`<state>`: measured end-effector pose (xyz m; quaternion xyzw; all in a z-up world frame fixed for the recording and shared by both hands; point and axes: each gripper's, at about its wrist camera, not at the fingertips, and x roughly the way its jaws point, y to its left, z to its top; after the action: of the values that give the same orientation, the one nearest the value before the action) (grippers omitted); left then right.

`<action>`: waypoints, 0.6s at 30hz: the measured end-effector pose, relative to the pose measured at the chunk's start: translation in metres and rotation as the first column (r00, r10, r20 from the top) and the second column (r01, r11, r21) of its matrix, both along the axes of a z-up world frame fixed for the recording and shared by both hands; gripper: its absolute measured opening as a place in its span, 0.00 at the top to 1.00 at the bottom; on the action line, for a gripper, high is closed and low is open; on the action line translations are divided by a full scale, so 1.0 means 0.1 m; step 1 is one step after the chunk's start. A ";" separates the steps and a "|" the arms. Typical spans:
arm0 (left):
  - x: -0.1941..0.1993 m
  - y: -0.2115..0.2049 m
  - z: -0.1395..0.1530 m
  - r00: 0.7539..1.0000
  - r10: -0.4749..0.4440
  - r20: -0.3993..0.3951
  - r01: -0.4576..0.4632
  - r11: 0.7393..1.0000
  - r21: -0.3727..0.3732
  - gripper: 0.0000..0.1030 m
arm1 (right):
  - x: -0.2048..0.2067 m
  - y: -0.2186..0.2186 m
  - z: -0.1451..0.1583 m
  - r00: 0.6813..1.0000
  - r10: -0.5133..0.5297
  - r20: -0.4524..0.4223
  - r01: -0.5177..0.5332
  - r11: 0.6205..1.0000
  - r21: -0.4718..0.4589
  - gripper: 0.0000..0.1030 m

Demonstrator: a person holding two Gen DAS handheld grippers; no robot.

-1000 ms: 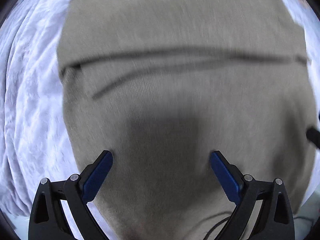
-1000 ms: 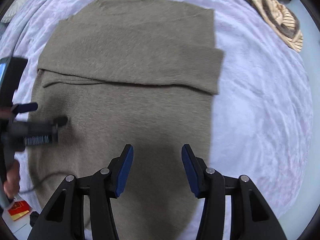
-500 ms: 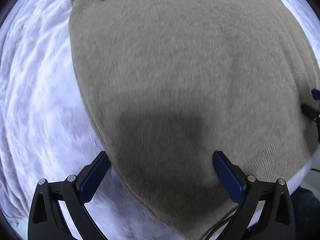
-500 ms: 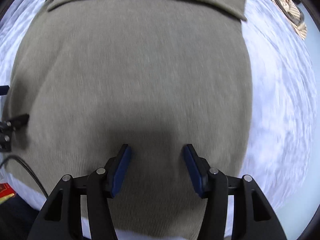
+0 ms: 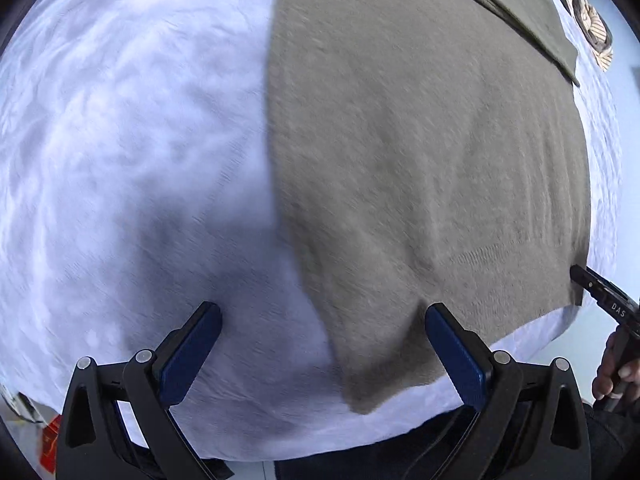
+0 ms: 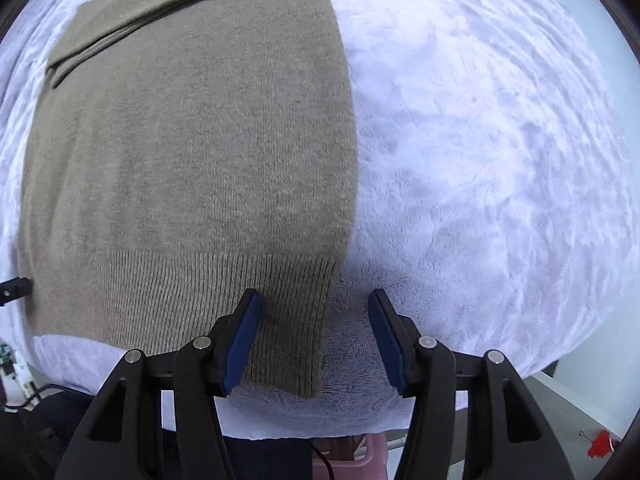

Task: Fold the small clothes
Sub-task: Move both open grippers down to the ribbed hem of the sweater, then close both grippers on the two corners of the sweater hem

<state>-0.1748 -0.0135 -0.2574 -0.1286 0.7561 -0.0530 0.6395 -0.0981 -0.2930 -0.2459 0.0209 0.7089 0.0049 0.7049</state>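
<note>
Both tongs released above the lower corners of a flat grey-brown sweater.

The sweater (image 5: 420, 152) lies spread on a white fleece blanket (image 5: 120, 140), with a sleeve folded across its upper part. The left tongs (image 5: 322, 354) stand wide apart, grasping nothing; the sweater's lower left corner lies below, between the blue pads, and one pad is over bare blanket. The right tongs (image 6: 316, 344) are likewise released and hold nothing; the ribbed hem's lower right corner lies under the gap, the left pad over the hem and the right pad over the blanket. In the left wrist view, the right tongs' black tip and a hand (image 5: 614, 368) gripping its handle appear at the sweater's right corner. A striped brown garment (image 5: 592, 28) lies at the far right edge of the blanket, well apart.
</note>
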 end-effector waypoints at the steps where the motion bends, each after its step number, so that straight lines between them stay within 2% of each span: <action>1: -0.07 -0.20 -0.05 1.000 -0.002 -0.007 0.002 1.000 0.006 0.01 | -0.02 -0.03 -0.02 1.000 -0.008 -0.002 0.008 0.999 0.037 0.42; 3: -0.32 -0.52 0.02 1.000 -0.006 -0.026 0.007 0.999 0.031 0.01 | -0.03 -0.08 -0.06 1.000 -0.031 -0.004 0.031 0.993 0.116 0.42; 5: -0.36 -0.74 -0.02 0.998 0.002 -0.067 0.001 0.999 0.041 0.01 | -0.06 -0.12 -0.11 0.999 -0.033 -0.001 0.032 0.986 0.163 0.43; 7: -0.25 -0.94 0.01 0.996 0.019 -0.083 -0.014 0.998 0.053 0.01 | -0.04 -0.20 -0.14 1.000 -0.013 0.007 0.011 0.981 0.194 0.48; 10: -0.33 -1.16 0.01 0.996 0.041 -0.085 -0.035 0.997 0.076 0.01 | 0.00 -0.24 -0.22 1.000 0.014 -0.006 -0.013 0.976 0.219 0.48; 11: -0.16 -1.24 0.04 0.994 0.067 -0.083 -0.062 0.996 0.070 0.01 | 0.02 -0.26 -0.23 1.000 0.013 -0.011 -0.009 0.971 0.239 0.48; 14: -0.32 -1.02 0.04 0.978 0.189 -0.090 -0.186 0.982 0.038 0.01 | 0.13 -0.33 -0.25 0.999 0.042 -0.011 -0.037 0.956 0.290 0.48; 18: -0.46 -1.02 0.04 0.962 0.259 -0.090 -0.258 0.966 0.025 0.01 | 0.04 -0.36 -0.30 0.999 0.051 -0.015 -0.044 0.944 0.326 0.48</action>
<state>-0.2211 -0.1153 -0.2532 -0.2242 0.7620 0.0419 0.6060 -0.0937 -0.3288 -0.2760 0.1201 0.7068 0.1387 0.6832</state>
